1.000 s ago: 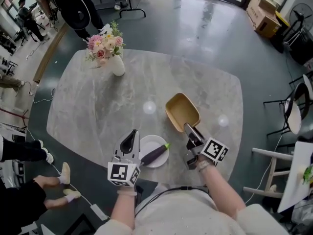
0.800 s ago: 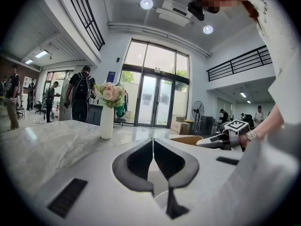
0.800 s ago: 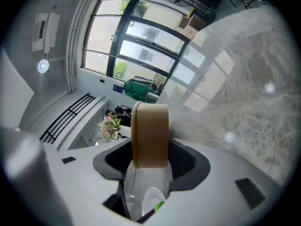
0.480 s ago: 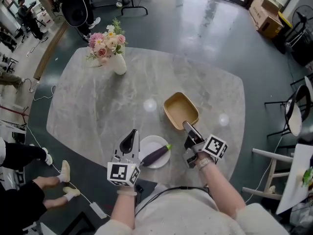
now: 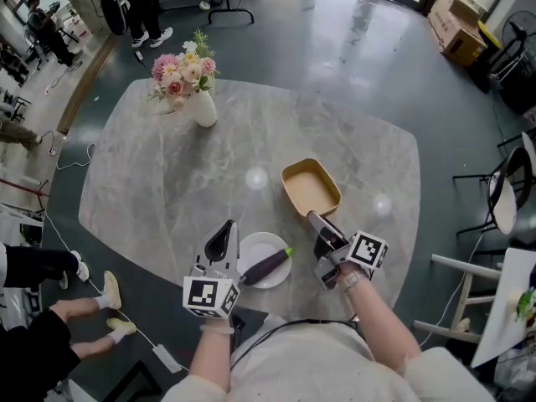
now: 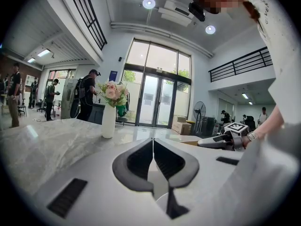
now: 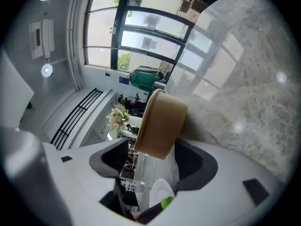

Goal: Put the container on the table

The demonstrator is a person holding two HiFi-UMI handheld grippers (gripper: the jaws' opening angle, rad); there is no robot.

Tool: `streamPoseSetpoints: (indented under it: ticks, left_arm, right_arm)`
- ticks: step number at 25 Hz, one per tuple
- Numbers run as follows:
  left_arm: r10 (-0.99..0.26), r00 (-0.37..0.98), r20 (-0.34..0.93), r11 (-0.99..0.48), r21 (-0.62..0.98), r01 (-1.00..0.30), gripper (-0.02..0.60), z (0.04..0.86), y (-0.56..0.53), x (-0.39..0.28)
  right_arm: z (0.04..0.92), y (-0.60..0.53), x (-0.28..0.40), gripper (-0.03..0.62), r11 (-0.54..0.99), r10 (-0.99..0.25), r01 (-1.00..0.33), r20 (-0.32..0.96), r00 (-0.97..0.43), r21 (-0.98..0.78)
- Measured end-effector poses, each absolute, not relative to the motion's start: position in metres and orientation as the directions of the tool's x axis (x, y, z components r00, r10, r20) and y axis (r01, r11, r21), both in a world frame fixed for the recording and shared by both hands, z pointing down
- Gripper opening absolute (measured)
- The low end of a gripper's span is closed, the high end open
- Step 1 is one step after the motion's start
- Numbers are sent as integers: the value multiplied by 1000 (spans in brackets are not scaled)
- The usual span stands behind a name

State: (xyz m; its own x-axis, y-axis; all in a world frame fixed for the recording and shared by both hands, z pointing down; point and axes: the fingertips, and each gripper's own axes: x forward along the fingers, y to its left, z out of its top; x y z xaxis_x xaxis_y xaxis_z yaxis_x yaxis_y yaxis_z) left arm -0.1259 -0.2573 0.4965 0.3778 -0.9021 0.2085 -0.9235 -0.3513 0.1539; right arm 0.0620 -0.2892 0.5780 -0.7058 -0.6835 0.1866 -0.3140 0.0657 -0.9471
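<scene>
The tan, shallow rectangular container (image 5: 311, 187) rests on the marble table (image 5: 167, 182), right of centre. My right gripper (image 5: 314, 220) is at its near edge. In the right gripper view the container (image 7: 160, 121) stands between the jaws of the right gripper (image 7: 156, 146). Those jaws are opening, with a gap showing on either side of it. My left gripper (image 5: 228, 227) hovers at the table's near edge beside a plate; in the left gripper view this left gripper (image 6: 153, 142) is shut on nothing.
A white plate (image 5: 251, 248) carrying a purple eggplant (image 5: 266, 264) lies between the two grippers. A white vase of pink flowers (image 5: 201, 111) stands at the far left of the table. People stand on the floor beyond; boxes and chairs are off to the right.
The right gripper's jaws have spread apart around the container's near end and the gripper has rolled a little. The container lies slightly flatter. The left gripper has not moved.
</scene>
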Motion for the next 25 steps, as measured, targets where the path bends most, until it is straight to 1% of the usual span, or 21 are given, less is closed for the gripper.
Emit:
streamPoseSetpoints:
  ticks: [4,6,9,11,12,15,19,25]
  left_arm:
    - [-903,376,208,-348,156,-924,9,497,-257,-127]
    - [-904,374,208,-346,158,-925,9,496,-256,-127]
    - [-906,370,206,-343,157,-926,9,495,-256,-127]
    - [-907,368,206,-341,156,-927,9,494,-255,-128]
    - [-907,366,206,-339,157,-928,9,494,-254,-129]
    - [-910,358,208,-329,162,-930,9,494,-254,-133]
    - [-913,351,209,-322,161,-933,9,494,-253,-135]
    - [-913,345,218,-315,161,-935,9,496,-252,-135]
  right_arm:
    - [571,-277,42,339,170,-588,-319,164,-792,-932]
    - [574,-270,37,341,208,-541,-360,200,-817,-909]
    - [588,-264,38,341,225,-490,-452,300,-818,-863]
    - [596,-261,38,318,239,-464,-496,350,-814,-835]
    - [598,-260,38,296,246,-456,-510,366,-812,-824]
    - [603,-260,38,238,245,-444,-533,396,-804,-810]
    - [610,-258,39,191,226,-431,-555,429,-794,-800]
    - [620,-254,39,155,232,-408,-609,492,-769,-759]
